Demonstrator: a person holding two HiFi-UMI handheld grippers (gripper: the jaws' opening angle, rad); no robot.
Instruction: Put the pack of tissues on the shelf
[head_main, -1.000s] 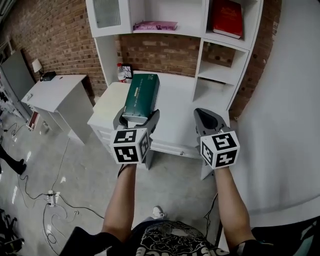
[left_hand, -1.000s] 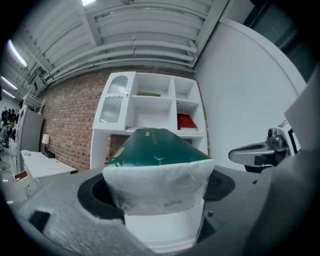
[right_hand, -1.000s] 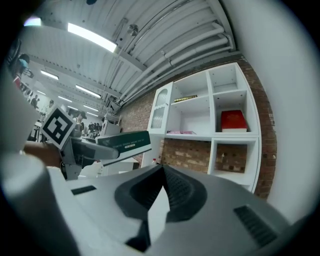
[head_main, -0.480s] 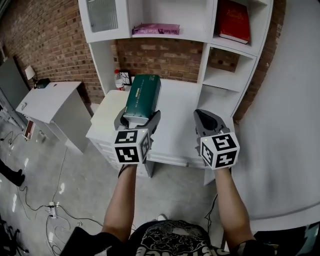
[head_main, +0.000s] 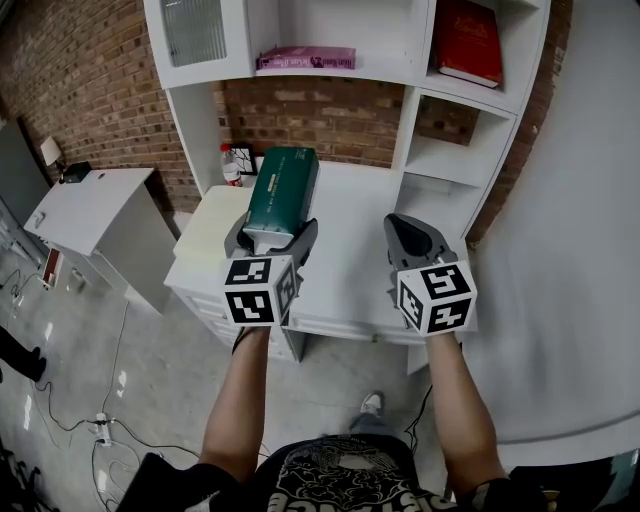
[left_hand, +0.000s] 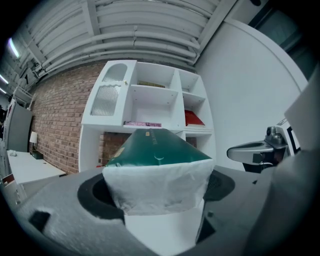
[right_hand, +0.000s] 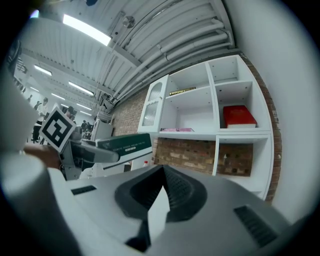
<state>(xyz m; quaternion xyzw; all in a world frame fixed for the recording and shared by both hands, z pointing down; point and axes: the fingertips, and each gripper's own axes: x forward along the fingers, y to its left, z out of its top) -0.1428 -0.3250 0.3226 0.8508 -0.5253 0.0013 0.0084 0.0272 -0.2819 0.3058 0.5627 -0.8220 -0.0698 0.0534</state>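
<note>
The pack of tissues (head_main: 282, 190) is grasped at its near end by the left hand-held gripper (head_main: 270, 238) and held above the white worktop (head_main: 350, 240), below the shelf (head_main: 380, 72). The right hand-held gripper (head_main: 412, 238) is clenched on nothing, well apart. Bare shelf board is seen right of the pink book (head_main: 305, 57), up to the partition.

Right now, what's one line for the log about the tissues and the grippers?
left gripper: shut on tissue pack | right gripper: shut, empty | tissue pack: held up, not on shelf yet
</note>
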